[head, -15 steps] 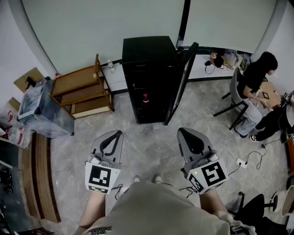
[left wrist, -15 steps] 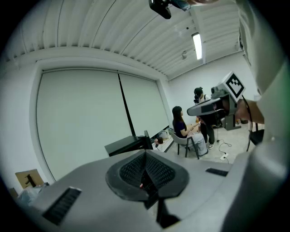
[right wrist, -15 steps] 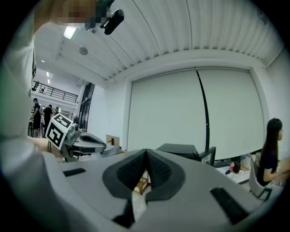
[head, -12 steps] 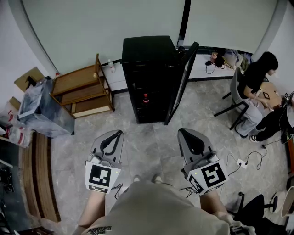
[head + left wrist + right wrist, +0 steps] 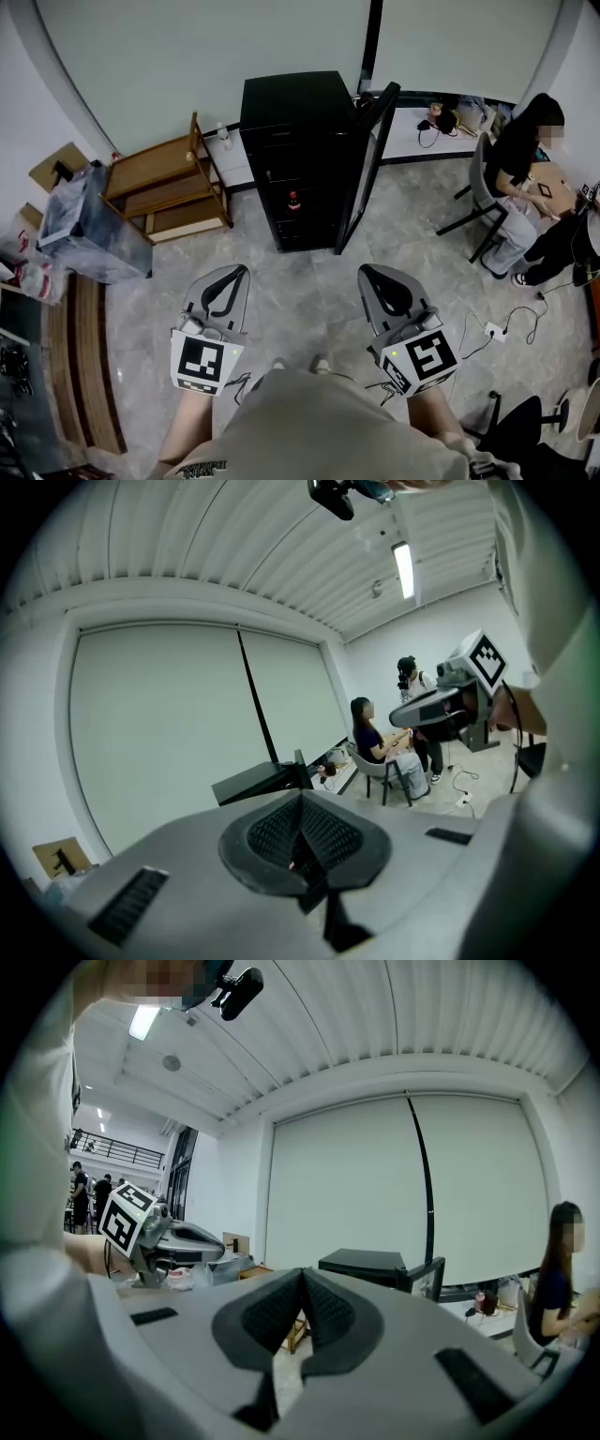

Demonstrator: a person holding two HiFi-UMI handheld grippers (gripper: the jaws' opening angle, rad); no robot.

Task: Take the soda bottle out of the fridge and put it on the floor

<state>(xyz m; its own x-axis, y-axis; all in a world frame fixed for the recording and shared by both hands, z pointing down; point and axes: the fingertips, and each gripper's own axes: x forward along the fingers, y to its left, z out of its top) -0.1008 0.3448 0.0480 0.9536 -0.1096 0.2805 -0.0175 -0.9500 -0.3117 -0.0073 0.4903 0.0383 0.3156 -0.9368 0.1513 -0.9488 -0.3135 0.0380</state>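
A black mini fridge [image 5: 305, 141] stands at the far side of the floor with its door [image 5: 367, 164] swung open to the right. On a door-side shelf inside sits the soda bottle [image 5: 292, 201], dark with a red cap. My left gripper [image 5: 232, 272] and right gripper [image 5: 364, 271] hover side by side over the tiles well short of the fridge, both shut with nothing between their pads. The right gripper view shows the fridge [image 5: 366, 1262] ahead beyond the shut right gripper [image 5: 302, 1274]; the left gripper [image 5: 300, 801] points up at the wall.
A wooden shelf unit [image 5: 169, 187] stands left of the fridge, with a plastic-wrapped bin [image 5: 89, 225] further left. A person sits on a chair [image 5: 483, 202] at the right by a low ledge [image 5: 431, 136]. Cables and a power strip [image 5: 492, 333] lie on the floor at right.
The view has shifted slightly, so the fridge and both grippers sit a little further left in the picture. Both grippers stay shut and at the same distance from the fridge.
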